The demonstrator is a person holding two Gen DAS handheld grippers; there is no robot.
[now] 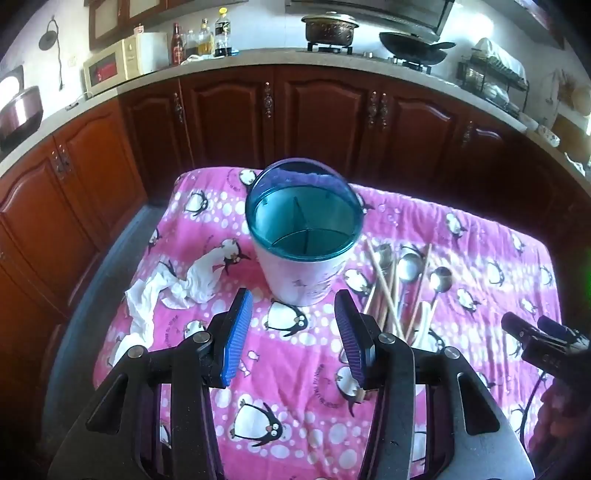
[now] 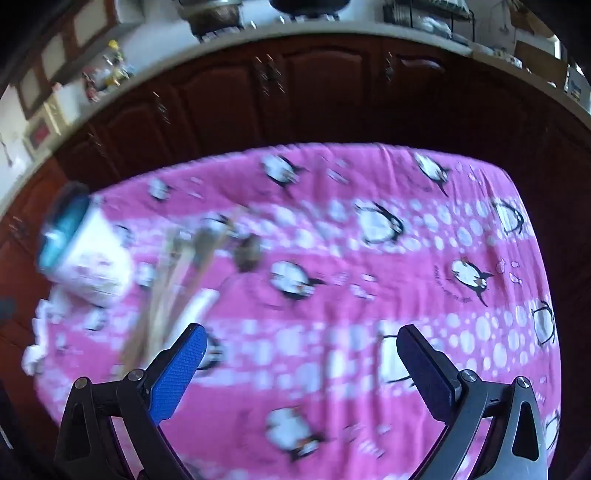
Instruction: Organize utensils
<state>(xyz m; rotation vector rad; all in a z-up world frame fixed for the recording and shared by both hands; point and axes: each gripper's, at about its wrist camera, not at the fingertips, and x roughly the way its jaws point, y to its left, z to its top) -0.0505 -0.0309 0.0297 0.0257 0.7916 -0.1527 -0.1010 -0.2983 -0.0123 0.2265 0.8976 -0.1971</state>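
Observation:
A white utensil holder (image 1: 303, 236) with a teal rim and inner dividers stands upright and empty on the pink penguin cloth (image 1: 295, 354). To its right lie several wooden chopsticks (image 1: 388, 291) and spoons (image 1: 408, 266) in a loose pile. My left gripper (image 1: 293, 299) is open and empty, just in front of the holder. My right gripper (image 2: 301, 334) is open and empty above the cloth; it also shows at the right edge of the left wrist view (image 1: 532, 325). The right wrist view is blurred, with the holder (image 2: 85, 251) and utensils (image 2: 192, 269) at its left.
A crumpled white cloth (image 1: 173, 291) lies left of the holder. Dark wood cabinets (image 1: 317, 114) and a countertop with a microwave (image 1: 114, 66), bottles, a pot (image 1: 330, 27) and a wok stand behind the table. The floor shows at the table's left.

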